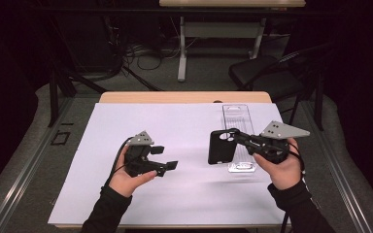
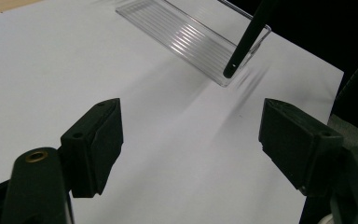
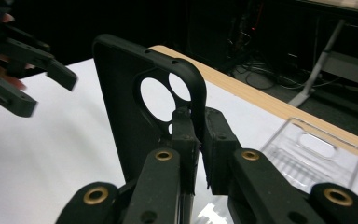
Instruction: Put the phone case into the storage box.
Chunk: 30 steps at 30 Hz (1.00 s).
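Note:
A black phone case [image 1: 222, 145] with round camera cut-outs [image 3: 130, 107] is held upright above the white sheet, and my right gripper [image 1: 235, 136] is shut on its edge beside the cut-outs [image 3: 201, 135]. In the left gripper view the case shows edge-on as a thin dark bar [image 2: 247, 39]. My left gripper [image 1: 165, 158] hovers to the left of the case, apart from it, its jaws open with nothing between them [image 2: 191, 140]. It also appears at the upper left of the right gripper view [image 3: 23, 70].
A clear ribbed phone case [image 1: 236, 116] lies flat on the white sheet [image 1: 184, 194] behind the right gripper [image 2: 191, 39] [image 3: 317, 149]. A small clear piece [image 1: 242, 167] lies under the right hand. Beyond the wooden table edge [image 1: 184, 97] stand a chair [image 1: 262, 73] and cables.

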### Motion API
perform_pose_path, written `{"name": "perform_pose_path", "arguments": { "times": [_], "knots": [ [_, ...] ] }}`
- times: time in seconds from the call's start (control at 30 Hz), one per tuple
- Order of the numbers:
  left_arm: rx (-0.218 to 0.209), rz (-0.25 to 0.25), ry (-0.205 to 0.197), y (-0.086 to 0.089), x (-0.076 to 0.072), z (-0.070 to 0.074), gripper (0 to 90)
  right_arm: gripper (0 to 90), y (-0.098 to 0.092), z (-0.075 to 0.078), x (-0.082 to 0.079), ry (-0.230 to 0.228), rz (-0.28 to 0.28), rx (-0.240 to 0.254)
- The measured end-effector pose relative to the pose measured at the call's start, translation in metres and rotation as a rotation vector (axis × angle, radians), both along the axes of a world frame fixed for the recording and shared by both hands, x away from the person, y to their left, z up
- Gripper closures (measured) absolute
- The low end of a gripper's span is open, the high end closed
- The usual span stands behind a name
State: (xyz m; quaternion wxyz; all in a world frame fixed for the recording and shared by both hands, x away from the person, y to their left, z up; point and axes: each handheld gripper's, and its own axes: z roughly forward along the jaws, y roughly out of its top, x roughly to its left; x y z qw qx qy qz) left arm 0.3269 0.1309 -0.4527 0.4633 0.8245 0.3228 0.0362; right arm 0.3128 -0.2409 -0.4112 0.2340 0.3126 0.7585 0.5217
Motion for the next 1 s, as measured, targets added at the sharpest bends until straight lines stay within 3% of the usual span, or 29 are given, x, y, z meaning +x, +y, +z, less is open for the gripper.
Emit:
{"name": "perform_pose_path", "arguments": {
  "times": [0.2, 0.7, 1.0],
  "knots": [
    [-0.002, 0.021, 0.006, 0.002, 0.002, -0.002, 22.2, 84.8, -0.012, 0.006, 0.008, 0.006, -0.019, -0.006],
    [0.008, 0.005, 0.003, 0.003, 0.002, -0.004, 15.9, 84.8, -0.033, 0.016, 0.021, -0.017, -0.042, -0.030],
    [0.000, 0.046, -0.003, 0.009, 0.003, -0.006, 15.8, 84.8, -0.046, 0.016, 0.032, -0.033, -0.076, -0.021]
  ]
}}
